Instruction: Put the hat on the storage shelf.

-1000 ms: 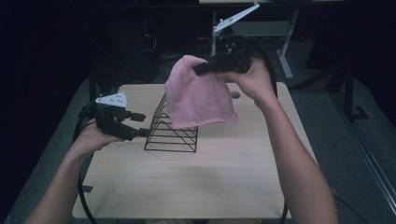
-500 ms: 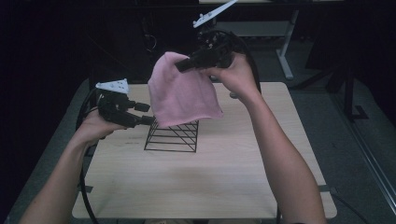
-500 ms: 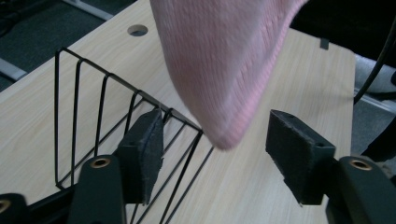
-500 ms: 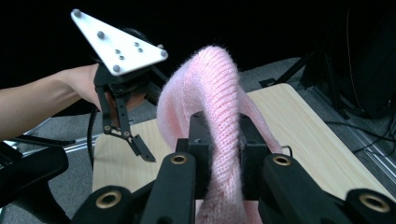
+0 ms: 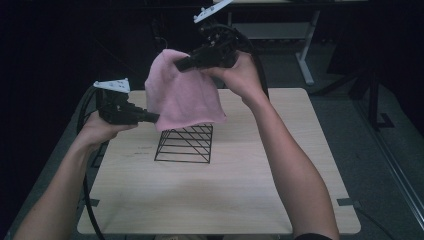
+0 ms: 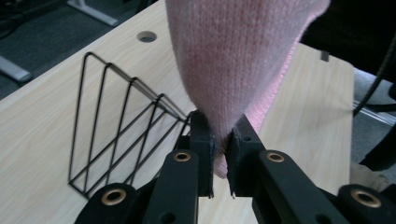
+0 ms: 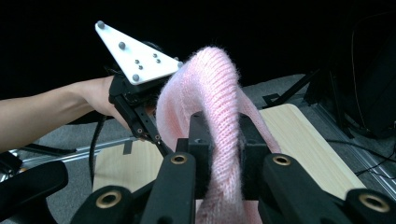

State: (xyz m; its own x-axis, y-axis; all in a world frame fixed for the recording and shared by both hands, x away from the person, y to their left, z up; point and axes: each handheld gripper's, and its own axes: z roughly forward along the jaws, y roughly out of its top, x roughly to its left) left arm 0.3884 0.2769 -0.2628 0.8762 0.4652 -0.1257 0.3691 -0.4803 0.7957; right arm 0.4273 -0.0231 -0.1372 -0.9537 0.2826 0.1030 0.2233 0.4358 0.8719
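one pink cloth (two tools), one rack

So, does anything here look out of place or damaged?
Nothing looks damaged. The pink knitted cloth hangs in the air, pinched by the left gripper at a low edge and by the right gripper at the top. The black wire rack stands upright on the table.

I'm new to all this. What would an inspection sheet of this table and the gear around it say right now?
Surface: light wooden table, bare apart from the rack; a round hole in the top.
Job's things: pink knitted cloth held up in the air above the black wire rack.
Clutter: nothing seen.
Grippers: left tongs shut on the cloth's lower edge; right tongs shut on its upper part.
Cables: black cable trails off the table's left side.
Surroundings: dark room, grey floor, desk leg behind.
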